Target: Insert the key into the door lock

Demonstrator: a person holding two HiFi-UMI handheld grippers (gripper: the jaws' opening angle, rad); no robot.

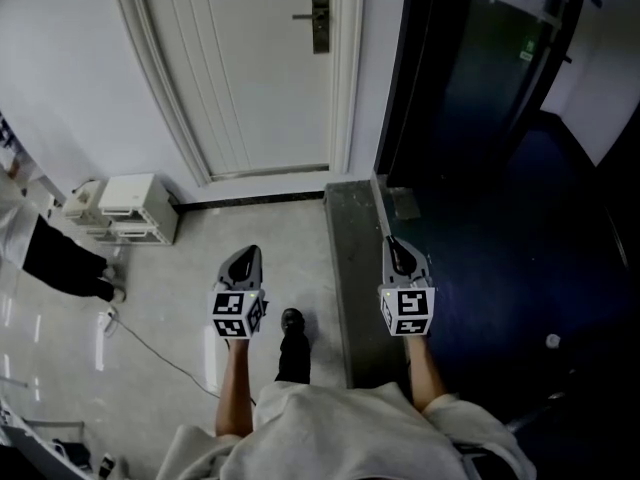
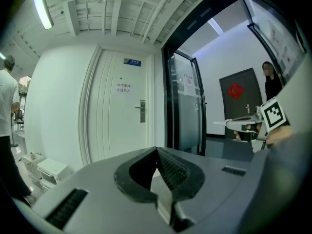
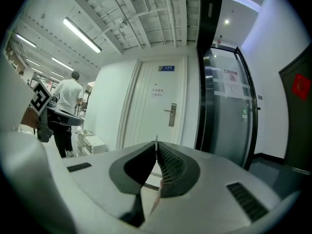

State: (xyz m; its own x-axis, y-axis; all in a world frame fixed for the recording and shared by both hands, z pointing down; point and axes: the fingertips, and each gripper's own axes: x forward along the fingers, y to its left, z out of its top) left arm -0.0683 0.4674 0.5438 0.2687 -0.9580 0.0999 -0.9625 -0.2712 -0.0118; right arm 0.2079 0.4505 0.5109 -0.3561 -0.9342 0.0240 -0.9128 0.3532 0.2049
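Ahead stands a closed white door (image 1: 265, 78) with a metal lock plate and lever handle (image 1: 320, 20) on its right side; the lock also shows in the left gripper view (image 2: 142, 111) and the right gripper view (image 3: 172, 115). My right gripper (image 1: 392, 243) is well short of the door, its jaws shut (image 3: 156, 145) on a thin key (image 3: 156, 139) whose tip sticks out past them toward the lock. My left gripper (image 1: 250, 252) hangs level beside it, jaws shut (image 2: 157, 151) with nothing seen between them.
White cabinets (image 1: 125, 208) sit against the wall at left, with a cable (image 1: 150, 348) across the floor. A grey threshold strip (image 1: 350, 268) runs forward below me. A dark glass door (image 1: 480, 98) stands right of the white door. A person in white (image 3: 68, 101) stands at left.
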